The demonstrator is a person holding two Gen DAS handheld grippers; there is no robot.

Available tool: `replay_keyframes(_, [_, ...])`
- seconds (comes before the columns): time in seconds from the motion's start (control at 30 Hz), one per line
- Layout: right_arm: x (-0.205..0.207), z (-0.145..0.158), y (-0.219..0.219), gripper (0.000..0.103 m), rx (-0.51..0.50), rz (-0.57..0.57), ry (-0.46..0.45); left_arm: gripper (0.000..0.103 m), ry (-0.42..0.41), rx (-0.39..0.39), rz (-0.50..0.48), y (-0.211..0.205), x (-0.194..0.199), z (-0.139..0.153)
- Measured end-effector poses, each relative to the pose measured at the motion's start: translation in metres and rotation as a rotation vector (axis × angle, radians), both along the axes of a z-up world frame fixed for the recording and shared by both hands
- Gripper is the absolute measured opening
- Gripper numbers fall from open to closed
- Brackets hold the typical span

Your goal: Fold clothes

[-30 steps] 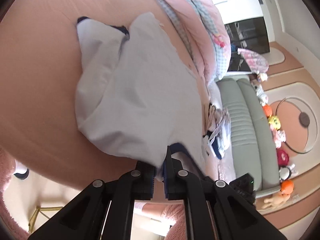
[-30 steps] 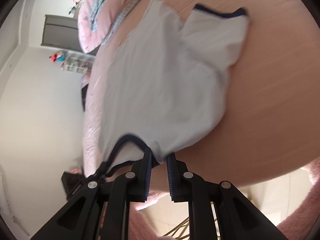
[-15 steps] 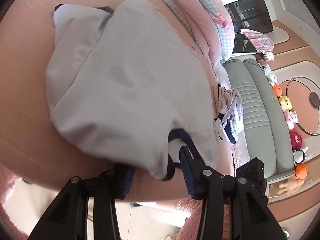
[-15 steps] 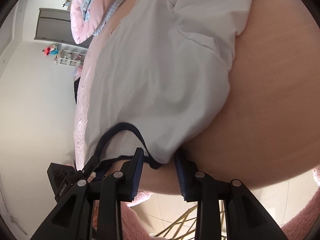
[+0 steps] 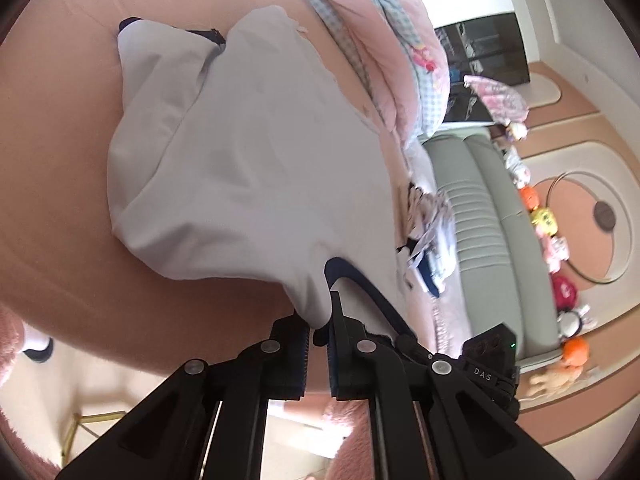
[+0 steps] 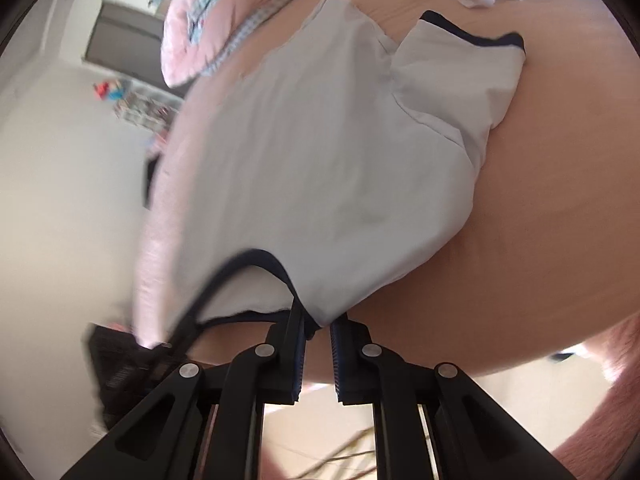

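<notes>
Both grippers have just closed on the shirt's (image 5: 248, 168) near shoulders: left gripper (image 5: 318, 322), right gripper (image 6: 318, 326). The shirt's length runs away from the jaws across the bed (image 5: 52, 184).

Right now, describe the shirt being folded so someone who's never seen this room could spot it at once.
Start at the big peach-coloured bed surface; the pale grey shirt lies spread across its middle, beside the pink checked quilt. Unlike the small pile of mixed clothes near the green couch, it is plain, with thin navy trim at neck and sleeve.
</notes>
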State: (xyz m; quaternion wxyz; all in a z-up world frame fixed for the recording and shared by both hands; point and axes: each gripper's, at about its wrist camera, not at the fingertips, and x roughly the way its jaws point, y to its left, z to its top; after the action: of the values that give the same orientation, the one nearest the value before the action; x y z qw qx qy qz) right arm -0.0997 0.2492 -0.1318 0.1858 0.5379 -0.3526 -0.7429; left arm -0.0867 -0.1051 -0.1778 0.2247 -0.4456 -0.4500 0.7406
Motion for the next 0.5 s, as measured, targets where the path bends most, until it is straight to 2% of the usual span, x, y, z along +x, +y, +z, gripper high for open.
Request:
replay_keyframes(0.07, [-0.003, -0.007, 0.014, 0.01, -0.163, -0.039, -0.023, 0.006, -0.003, 0.069, 0.006, -0.002, -0.003, -0.004])
replay_keyframes(0.1, [-0.006, -0.013, 0.019, 0.01, -0.231, -0.058, -0.048, 0.006, -0.014, 0.063, 0.006, -0.001, -0.004, -0.006])
replay_keyframes(0.13, [-0.007, -0.017, 0.021, 0.01, -0.233, -0.079, -0.069, 0.006, -0.024, 0.056, 0.005, 0.0, -0.006, -0.008])
replay_keyframes(0.27, [-0.009, -0.028, 0.014, 0.011, -0.092, -0.05, -0.095, 0.007, -0.113, -0.056, -0.053, 0.014, -0.015, -0.02])
replay_keyframes(0.37, [-0.008, -0.035, 0.001, 0.011, 0.014, -0.019, -0.111, 0.009, -0.146, -0.116, -0.088, 0.024, -0.018, -0.024])
replay_keyframes(0.43, [-0.007, -0.027, -0.008, 0.013, 0.098, 0.014, -0.073, 0.018, -0.127, -0.137, -0.106, 0.027, -0.016, -0.019])
replay_keyframes(0.5, [-0.007, -0.022, -0.015, 0.024, 0.224, 0.068, -0.032, 0.028, -0.111, -0.135, -0.116, 0.026, -0.014, -0.015])
